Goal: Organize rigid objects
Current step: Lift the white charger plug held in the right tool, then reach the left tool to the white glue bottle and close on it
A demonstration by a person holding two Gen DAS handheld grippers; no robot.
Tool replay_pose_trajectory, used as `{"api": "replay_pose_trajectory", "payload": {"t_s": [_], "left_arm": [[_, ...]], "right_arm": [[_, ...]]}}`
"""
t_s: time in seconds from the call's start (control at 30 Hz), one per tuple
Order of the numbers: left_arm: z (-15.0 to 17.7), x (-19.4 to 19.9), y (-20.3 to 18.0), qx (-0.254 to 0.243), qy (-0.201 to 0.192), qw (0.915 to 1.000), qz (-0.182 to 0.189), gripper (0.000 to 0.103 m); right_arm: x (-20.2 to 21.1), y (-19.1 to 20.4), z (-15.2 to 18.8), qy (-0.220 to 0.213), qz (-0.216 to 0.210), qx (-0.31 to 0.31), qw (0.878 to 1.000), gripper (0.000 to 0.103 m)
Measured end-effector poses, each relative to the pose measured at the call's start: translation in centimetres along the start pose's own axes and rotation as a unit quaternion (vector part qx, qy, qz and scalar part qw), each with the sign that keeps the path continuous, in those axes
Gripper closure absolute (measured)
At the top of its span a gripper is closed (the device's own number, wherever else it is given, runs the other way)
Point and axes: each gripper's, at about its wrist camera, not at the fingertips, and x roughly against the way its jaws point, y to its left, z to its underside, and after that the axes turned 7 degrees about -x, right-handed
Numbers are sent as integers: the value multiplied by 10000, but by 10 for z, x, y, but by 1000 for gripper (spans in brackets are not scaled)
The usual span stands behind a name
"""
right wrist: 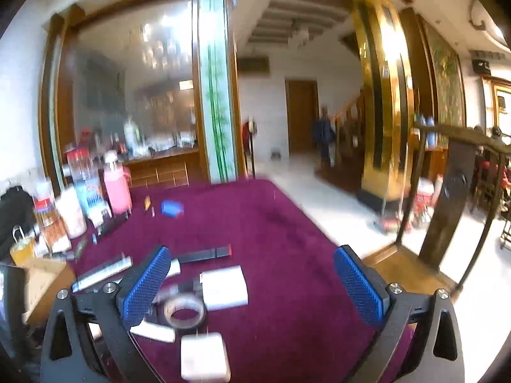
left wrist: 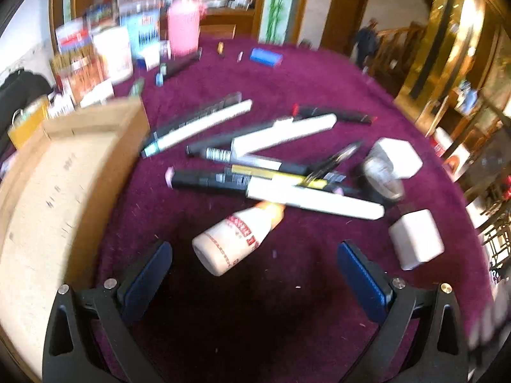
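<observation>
— What have the grippers got?
— Nothing. The left gripper (left wrist: pixel 255 274) gapes wide over a white bottle (left wrist: pixel 238 239) lying on the purple surface (left wrist: pixel 287 70); the right gripper (right wrist: pixel 252 284) is equally wide, empty.
— Beyond?
— Jumbled pens (left wrist: pixel 271 172), cardboard box (left wrist: pixel 48 191) left, white adapters (left wrist: pixel 415 239) right.

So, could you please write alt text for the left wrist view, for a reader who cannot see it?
The open left gripper hovers over a purple tablecloth, with a small white bottle lying between its fingers. Beyond it lies a blurred heap of pens and markers, and a cardboard box stands at left.
</observation>
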Motion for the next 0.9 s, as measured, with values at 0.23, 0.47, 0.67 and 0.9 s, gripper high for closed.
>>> {"api": "replay_pose_trajectory", "payload": {"t_s": [0.23,0.47,0.67,0.9], "left_arm": [[-28,40,1,-549,-796,9952,141,0],[-64,-13,1,-639,-182,9978,50,2],[-93,-83,-15,-1012,706,9924,-8,30],[-72,-66,-52,-1433,982,9824,686,67]], "right_arm": [[-82,-24,9,810,563,-421,9942,1],[-92,-38,14,1267,264,-671,9893,2],[-95,-35,18,1404,219,-630,9878,2],[-103,-35,19,1534,74,-617,9862,2]]}}
